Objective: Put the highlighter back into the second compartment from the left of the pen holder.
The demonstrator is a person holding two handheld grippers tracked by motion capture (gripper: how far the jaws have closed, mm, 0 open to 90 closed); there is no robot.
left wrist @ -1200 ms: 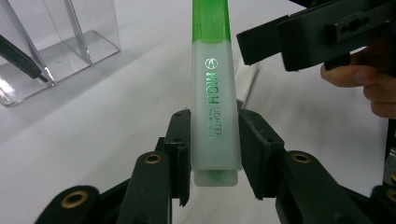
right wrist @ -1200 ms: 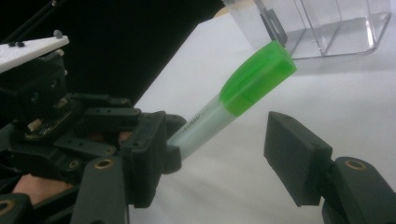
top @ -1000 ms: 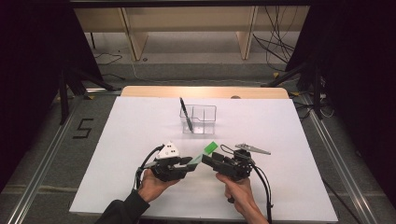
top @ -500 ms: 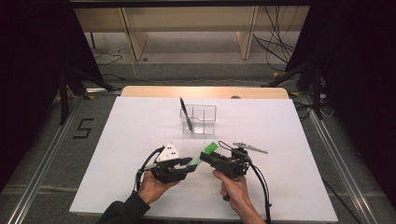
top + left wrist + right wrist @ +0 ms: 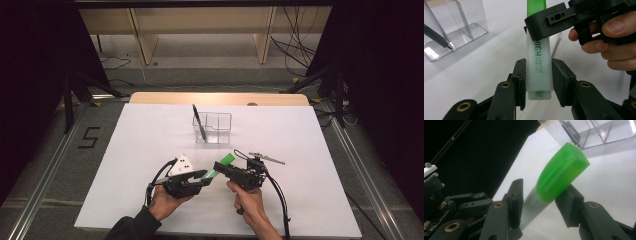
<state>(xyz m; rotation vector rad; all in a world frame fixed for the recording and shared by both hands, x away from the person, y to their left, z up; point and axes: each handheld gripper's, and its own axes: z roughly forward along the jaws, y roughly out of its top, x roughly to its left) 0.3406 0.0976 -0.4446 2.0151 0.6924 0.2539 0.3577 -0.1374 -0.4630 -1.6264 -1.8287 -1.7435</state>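
Left gripper [image 5: 536, 82] jaws clamp the highlighter [image 5: 539, 65] barrel over the table's [image 5: 150, 135] near edge; right gripper [image 5: 541, 202] jaws have just been closing around its green cap [image 5: 562, 171]. We seat them squarely on the cap, then pull straight along the barrel's axis.

Highlighter [image 5: 539, 65]: frosted white barrel, dark lettering, bright green cap [image 5: 562, 171]. Organizer [image 5: 212, 127]: clear. Pen [image 5: 198, 122]: black. Tabletop [image 5: 310, 150]: white. Grippers: black.

Hidden parts around the highlighter

The right gripper [image 5: 574, 22] covers the highlighter [image 5: 540, 65] where its green cap begins; the pen [image 5: 436, 37] runs off the picture's left edge.
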